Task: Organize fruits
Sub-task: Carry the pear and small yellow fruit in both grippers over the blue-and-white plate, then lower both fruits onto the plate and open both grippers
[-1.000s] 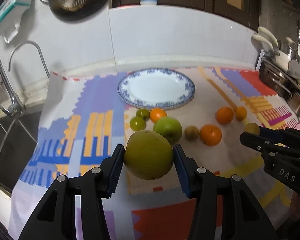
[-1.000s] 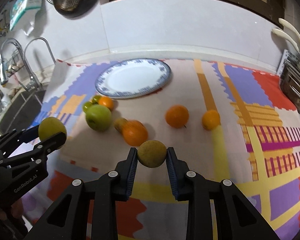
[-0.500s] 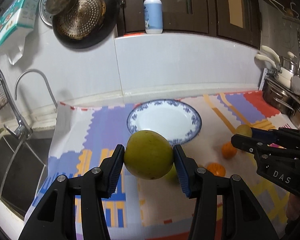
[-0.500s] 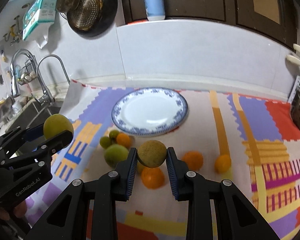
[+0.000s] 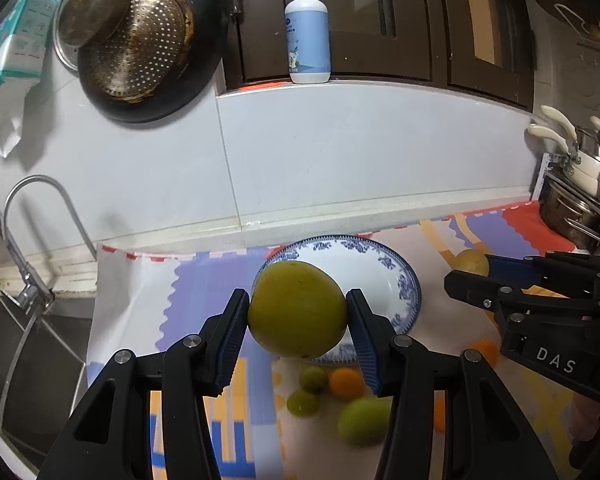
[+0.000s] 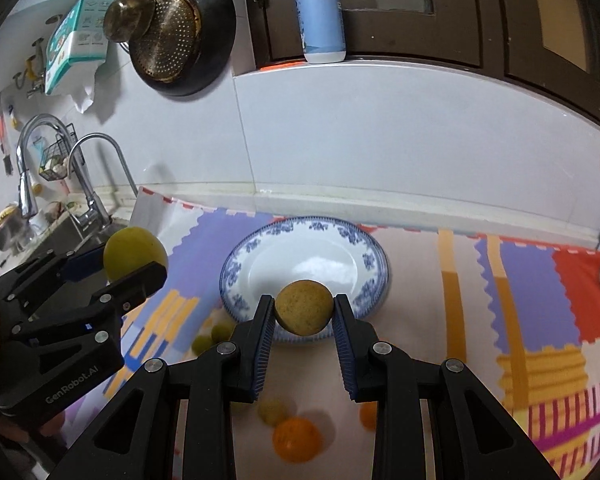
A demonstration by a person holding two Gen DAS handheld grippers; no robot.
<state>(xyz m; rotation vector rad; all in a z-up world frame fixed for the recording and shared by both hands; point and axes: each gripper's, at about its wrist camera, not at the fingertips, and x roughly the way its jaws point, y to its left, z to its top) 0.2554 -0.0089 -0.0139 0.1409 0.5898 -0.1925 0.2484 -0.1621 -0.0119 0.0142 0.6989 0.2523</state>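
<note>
My left gripper (image 5: 296, 322) is shut on a large yellow-green fruit (image 5: 297, 314), held in the air just in front of the blue-and-white plate (image 5: 400, 276). My right gripper (image 6: 304, 316) is shut on a small brownish round fruit (image 6: 304, 306), raised over the near rim of the same plate (image 6: 300, 256). From each wrist view the other gripper shows at the side with its fruit: right gripper (image 5: 470, 270), left gripper (image 6: 139, 258). Loose fruits lie on the patterned mat below: small green ones (image 5: 312, 378), an orange (image 5: 346, 382), a green apple (image 5: 362, 420), another orange (image 6: 295, 438).
A sink with a curved tap (image 5: 39, 232) lies left of the mat. The white tiled wall carries a hanging pan and strainer (image 5: 143, 48); a soap bottle (image 5: 308, 36) stands on the ledge. Metal pots (image 5: 572, 208) stand at the right.
Both grippers rose and moved toward the plate with their fruits still held. The loose fruits dropped to the bottom of both views and more wall shows above.
</note>
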